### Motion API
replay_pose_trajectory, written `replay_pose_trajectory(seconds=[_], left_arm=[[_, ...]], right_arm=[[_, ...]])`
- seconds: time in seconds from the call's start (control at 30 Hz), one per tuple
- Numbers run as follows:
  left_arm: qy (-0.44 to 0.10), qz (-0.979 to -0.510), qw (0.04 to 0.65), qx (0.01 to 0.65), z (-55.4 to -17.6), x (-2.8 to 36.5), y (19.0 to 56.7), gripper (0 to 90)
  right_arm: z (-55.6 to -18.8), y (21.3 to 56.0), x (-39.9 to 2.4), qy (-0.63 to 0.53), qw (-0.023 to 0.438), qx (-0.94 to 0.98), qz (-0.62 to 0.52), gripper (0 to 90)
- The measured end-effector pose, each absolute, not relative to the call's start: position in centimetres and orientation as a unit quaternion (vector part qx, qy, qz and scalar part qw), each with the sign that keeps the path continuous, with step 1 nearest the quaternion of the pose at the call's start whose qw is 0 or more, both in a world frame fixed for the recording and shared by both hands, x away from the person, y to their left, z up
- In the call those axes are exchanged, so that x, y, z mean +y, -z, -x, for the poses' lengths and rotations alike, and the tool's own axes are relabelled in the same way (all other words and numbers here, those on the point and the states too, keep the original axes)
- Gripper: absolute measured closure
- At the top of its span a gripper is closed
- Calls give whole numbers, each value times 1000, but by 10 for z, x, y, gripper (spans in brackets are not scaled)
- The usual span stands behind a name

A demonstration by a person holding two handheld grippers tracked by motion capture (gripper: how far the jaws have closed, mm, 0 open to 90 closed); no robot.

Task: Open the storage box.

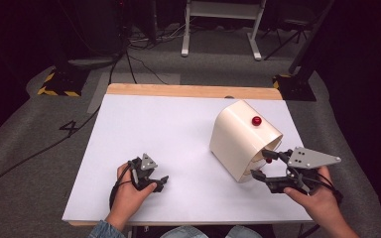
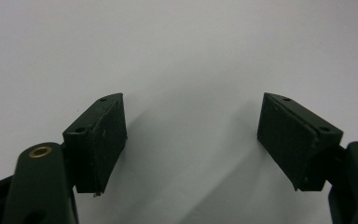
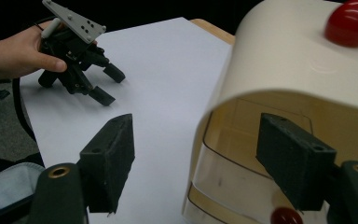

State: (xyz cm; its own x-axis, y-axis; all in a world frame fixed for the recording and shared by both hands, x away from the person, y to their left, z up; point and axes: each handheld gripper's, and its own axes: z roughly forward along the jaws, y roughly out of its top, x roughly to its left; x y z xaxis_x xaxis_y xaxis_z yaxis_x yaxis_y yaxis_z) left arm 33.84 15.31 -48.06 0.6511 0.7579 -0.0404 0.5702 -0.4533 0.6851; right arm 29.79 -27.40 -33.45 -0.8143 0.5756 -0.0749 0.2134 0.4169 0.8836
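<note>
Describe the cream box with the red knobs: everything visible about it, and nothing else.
The cream bread box looks like glossy plastic, with a rounded roll-top shell and a red ball knob on top. It sits on the right part of the white table, turned at an angle. Its open front faces the right gripper; inside, a clear lid panel carries a second red knob. One open jaw reaches into the opening, the other stays outside the wall; contact cannot be told.

Cream bread box (image 1: 243, 139) blocks table's right half; white tabletop (image 1: 168, 129) left of it open for passage.
</note>
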Motion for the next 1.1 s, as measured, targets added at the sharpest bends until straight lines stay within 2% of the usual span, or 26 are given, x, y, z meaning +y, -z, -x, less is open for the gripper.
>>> replay_pose_trajectory(seconds=[0.3, 0.6, 0.73, 0.8, 0.93, 1.03, 1.1], left_arm=[[-132, -847, 352, 375, -339, 158, 482, 243], [-138, -849, 346, 375, -338, 156, 482, 240], [-141, -850, 346, 372, -337, 156, 483, 241], [-142, -850, 346, 372, -337, 156, 483, 241], [-139, -849, 348, 373, -337, 156, 483, 241], [-142, -849, 347, 372, -338, 156, 483, 241], [-142, -850, 346, 371, -338, 157, 483, 241]], right_arm=[[-285, 338, -308, -474, 207, 802, -299, 303], [-284, 363, -331, -466, 209, 786, -350, 299], [-289, 385, -332, -450, 205, 787, -368, 296], [-295, 405, -330, -437, 202, 792, -375, 322], [-301, 420, -326, -427, 199, 795, -382, 349], [-310, 439, -323, -413, 198, 799, -389, 438], [-312, 443, -322, -413, 198, 798, -392, 458]])
